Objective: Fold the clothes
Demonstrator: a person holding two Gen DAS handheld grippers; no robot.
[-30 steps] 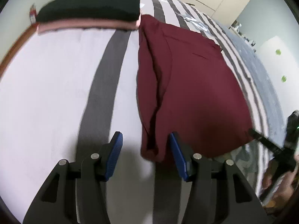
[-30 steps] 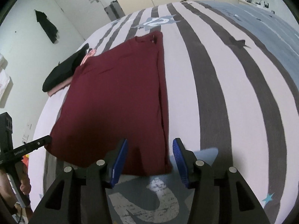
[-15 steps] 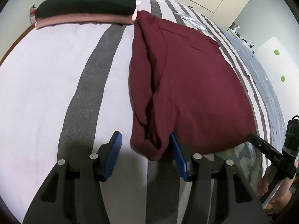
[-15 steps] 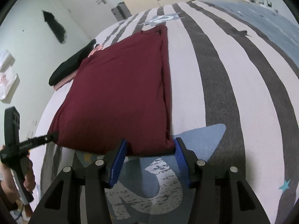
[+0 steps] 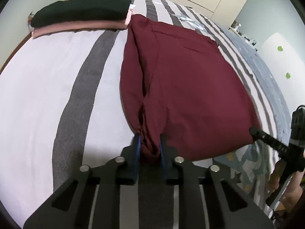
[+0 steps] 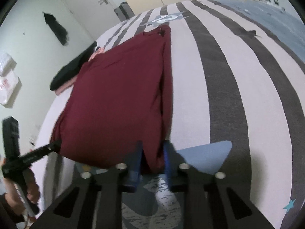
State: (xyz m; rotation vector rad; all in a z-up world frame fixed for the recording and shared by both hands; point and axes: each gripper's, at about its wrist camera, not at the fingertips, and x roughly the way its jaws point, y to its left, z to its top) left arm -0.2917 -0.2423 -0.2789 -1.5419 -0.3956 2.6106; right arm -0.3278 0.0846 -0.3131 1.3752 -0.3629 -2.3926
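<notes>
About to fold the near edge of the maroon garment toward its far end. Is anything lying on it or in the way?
Nothing visible does. The left gripper and right gripper each clamp a near corner of the maroon garment, whose top is bare. The folded black and pink stack sits beside its far left corner.

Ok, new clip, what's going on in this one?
A person is folding a maroon garment laid on a striped bed, holding a gripper in each hand. The left gripper is shut on the garment's near left corner, and the right gripper is shut on its near right corner. A folded black and pink stack sits beyond it.
</notes>
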